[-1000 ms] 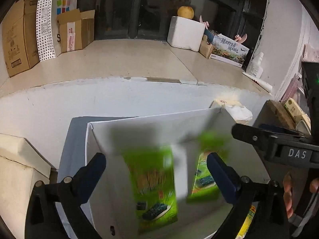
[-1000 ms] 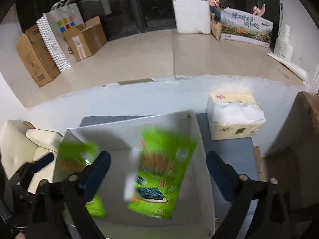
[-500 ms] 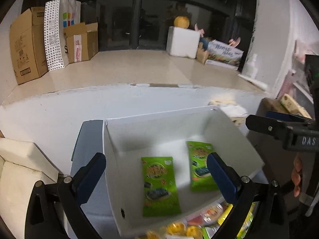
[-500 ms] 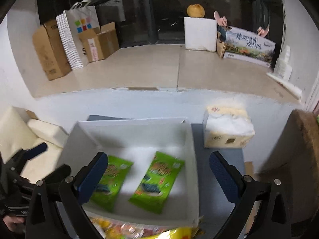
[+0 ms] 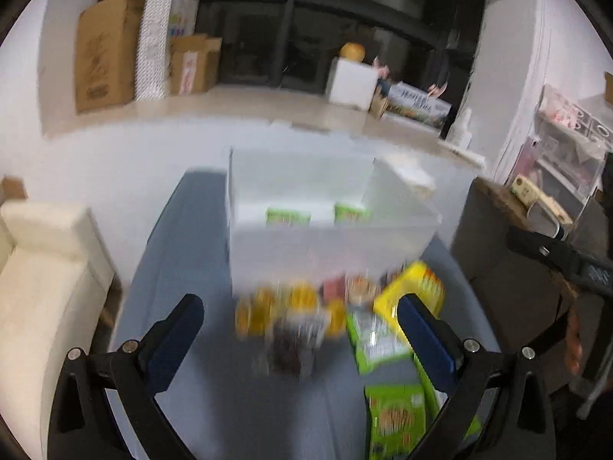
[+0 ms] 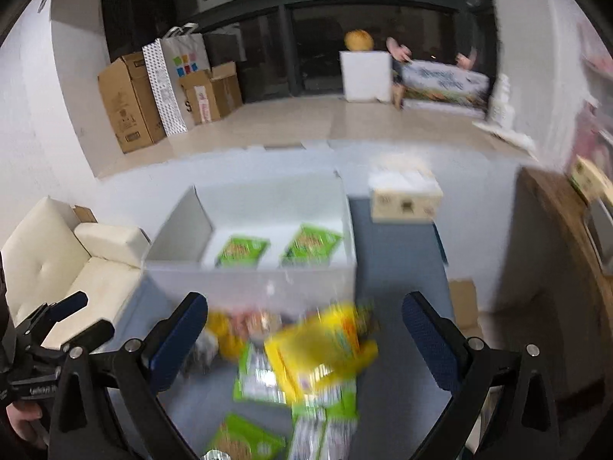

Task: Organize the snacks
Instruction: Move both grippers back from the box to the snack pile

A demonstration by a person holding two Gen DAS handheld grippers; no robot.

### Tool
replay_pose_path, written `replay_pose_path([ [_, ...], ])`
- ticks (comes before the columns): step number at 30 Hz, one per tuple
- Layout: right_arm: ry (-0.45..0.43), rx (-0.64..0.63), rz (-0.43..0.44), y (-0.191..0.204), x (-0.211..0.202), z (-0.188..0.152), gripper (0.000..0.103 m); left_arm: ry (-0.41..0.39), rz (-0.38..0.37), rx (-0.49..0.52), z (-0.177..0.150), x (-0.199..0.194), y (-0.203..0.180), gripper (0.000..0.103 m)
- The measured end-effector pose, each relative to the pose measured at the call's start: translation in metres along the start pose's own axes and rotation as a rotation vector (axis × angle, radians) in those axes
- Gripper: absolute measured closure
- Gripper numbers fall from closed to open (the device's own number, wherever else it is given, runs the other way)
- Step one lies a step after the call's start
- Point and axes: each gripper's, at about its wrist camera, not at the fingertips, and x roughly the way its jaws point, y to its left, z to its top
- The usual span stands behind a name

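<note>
While both tools, left tool (image 5: 299,329) and right tool (image 6: 302,329), are held spread and empty, the snack pile (image 6: 306,356) is lined up for sorting into the white box (image 6: 249,287).

A blue-grey table (image 6: 398,253) carries a white box (image 6: 249,287), a tissue pack (image 6: 406,199) and blurred, seemingly snack packets (image 6: 318,349).

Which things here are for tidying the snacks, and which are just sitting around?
For the job:
white box
two green packets inside it
snack pile in front
left gripper and right gripper, jaws open

Just lying about:
cardboard boxes
tissue pack
cream sofa
</note>
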Motion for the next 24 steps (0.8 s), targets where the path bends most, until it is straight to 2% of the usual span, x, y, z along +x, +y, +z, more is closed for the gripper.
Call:
replay_pose_path([
  [2, 0.033, 0.022, -0.004, -0.002, -0.004, -0.029, 0.000, 0.027, -0.011, -0.012, -0.020, -0.003, -0.002, 0.000],
  [4, 0.074, 0.045, -0.047, -0.005, -0.003, -0.061, 0.000, 0.067, -0.076, -0.026, -0.038, -0.005, -0.002, 0.000],
  [5, 0.100, 0.063, -0.064, -0.006, 0.000, -0.075, 0.000, 0.074, -0.085, -0.028, -0.043, -0.004, -0.003, 0.000],
  [8, 0.169, 0.102, -0.034, -0.007, 0.012, -0.107, 0.000, 0.107, -0.050, -0.040, -0.051, 0.002, -0.004, 0.000],
  [13, 0.243, 0.061, -0.056, -0.006, 0.034, -0.120, 0.000, 0.099, -0.046, -0.003, -0.053, 0.002, -0.012, 0.000],
  [24, 0.365, 0.054, -0.063, -0.013, 0.073, -0.141, 0.000, 0.177, -0.033, 0.042, -0.070, 0.017, -0.019, 0.000],
])
